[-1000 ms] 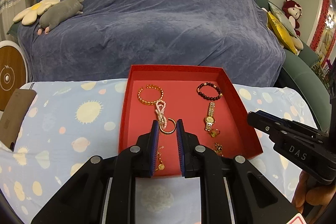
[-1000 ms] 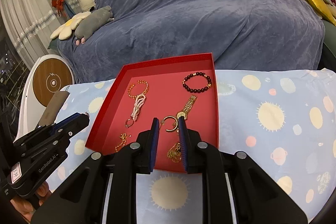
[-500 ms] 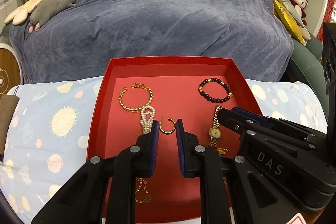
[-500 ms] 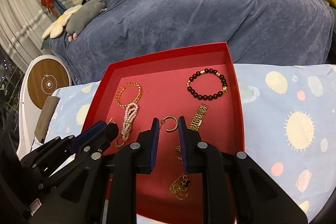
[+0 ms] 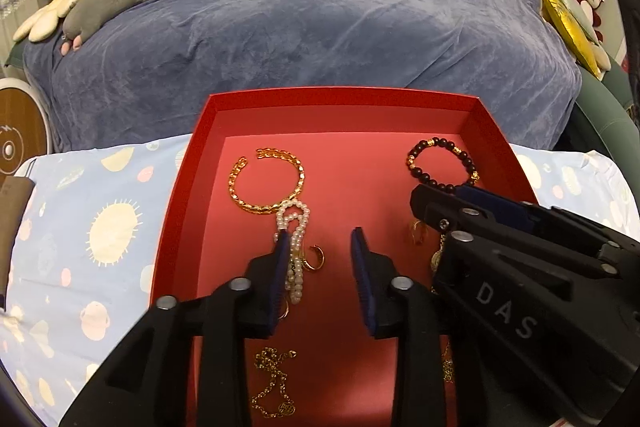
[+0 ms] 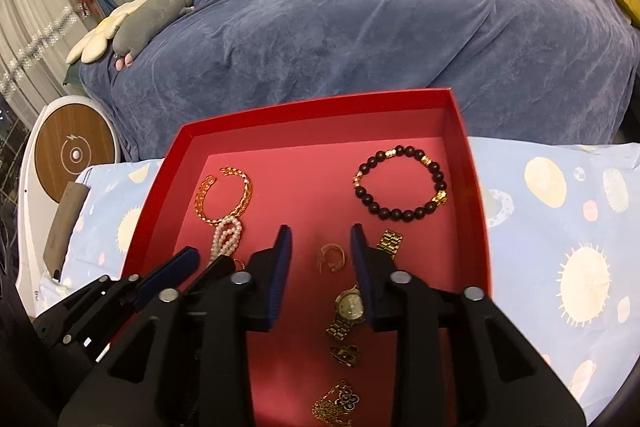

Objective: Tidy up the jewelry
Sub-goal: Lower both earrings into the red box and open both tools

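Note:
A red tray [image 5: 340, 99] [image 6: 320, 111] holds jewelry. In the left wrist view my left gripper [image 5: 320, 239] is open and empty over the tray; a pearl strand [image 5: 294, 227] and a gold hoop earring [image 5: 314, 259] lie by its left finger. A gold chain bangle [image 5: 266, 183] and a dark bead bracelet [image 5: 442, 163] lie farther back. In the right wrist view my right gripper [image 6: 320, 235] is open, straddling a gold hoop earring [image 6: 332, 257]; a gold watch [image 6: 350, 303] lies by its right finger. The bead bracelet [image 6: 400, 187] and bangle [image 6: 224, 195] lie beyond.
The tray sits on a light blue cloth [image 5: 88, 227] with sun prints. A blue-covered sofa [image 5: 304, 7] rises behind it, with plush toys [image 5: 100, 7] at its left. Gold chains [image 5: 276, 383] [image 6: 336, 403] lie at the tray's near end. A round wooden-faced device [image 6: 74, 151] stands at left.
Both grippers moved forward and lower over the tray and opened their jaws from nearly closed. The right gripper now frames one hoop earring; the left sits beside the pearls.

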`<state>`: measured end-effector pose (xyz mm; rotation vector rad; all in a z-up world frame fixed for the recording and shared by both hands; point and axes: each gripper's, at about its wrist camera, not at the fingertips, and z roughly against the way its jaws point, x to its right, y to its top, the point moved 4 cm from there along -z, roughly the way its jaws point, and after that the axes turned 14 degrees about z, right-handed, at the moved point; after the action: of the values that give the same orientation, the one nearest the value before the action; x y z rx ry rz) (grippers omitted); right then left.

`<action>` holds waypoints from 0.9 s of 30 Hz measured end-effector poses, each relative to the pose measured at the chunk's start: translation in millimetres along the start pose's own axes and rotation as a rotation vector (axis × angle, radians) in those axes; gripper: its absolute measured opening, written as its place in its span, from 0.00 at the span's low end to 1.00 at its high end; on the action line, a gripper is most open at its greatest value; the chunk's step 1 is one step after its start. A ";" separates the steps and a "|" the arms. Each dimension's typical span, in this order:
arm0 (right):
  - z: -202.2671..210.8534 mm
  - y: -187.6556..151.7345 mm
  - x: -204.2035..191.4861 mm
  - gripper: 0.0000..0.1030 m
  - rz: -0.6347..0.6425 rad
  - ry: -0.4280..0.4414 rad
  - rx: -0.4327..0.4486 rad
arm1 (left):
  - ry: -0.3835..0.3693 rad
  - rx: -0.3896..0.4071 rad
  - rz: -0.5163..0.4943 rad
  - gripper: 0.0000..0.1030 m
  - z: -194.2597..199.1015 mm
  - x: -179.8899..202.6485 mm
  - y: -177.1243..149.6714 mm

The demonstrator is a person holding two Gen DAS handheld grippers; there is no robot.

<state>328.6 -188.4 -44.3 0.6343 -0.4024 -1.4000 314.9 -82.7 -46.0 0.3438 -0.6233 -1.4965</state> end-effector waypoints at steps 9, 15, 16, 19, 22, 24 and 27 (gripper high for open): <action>41.5 -19.9 18.6 0.38 -0.054 -0.012 0.040 | 0.000 0.031 0.004 0.39 30.5 -7.8 -6.8; 69.4 -37.4 16.7 0.40 -0.053 -0.024 0.041 | 0.011 0.063 0.007 0.39 58.6 -6.6 -14.1; 76.3 -40.8 13.6 0.41 -0.039 -0.031 0.047 | 0.015 0.072 0.000 0.40 64.7 -6.2 -16.7; 94.9 -52.0 5.8 0.47 0.004 -0.060 0.066 | 0.017 0.091 -0.009 0.47 81.8 -7.5 -26.1; 111.4 -65.0 -1.2 0.47 0.031 -0.074 0.074 | 0.010 0.093 -0.014 0.47 97.0 -12.5 -39.0; 120.3 -74.1 -5.1 0.47 0.034 -0.066 0.074 | 0.013 0.089 -0.016 0.47 104.4 -15.4 -47.2; 131.8 -89.5 -13.2 0.48 0.043 -0.067 0.073 | 0.017 0.084 -0.016 0.47 114.1 -20.2 -60.3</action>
<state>176.5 -202.3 2.8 0.6358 -0.5202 -1.3733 200.5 -48.4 7.1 0.4262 -0.6726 -1.4846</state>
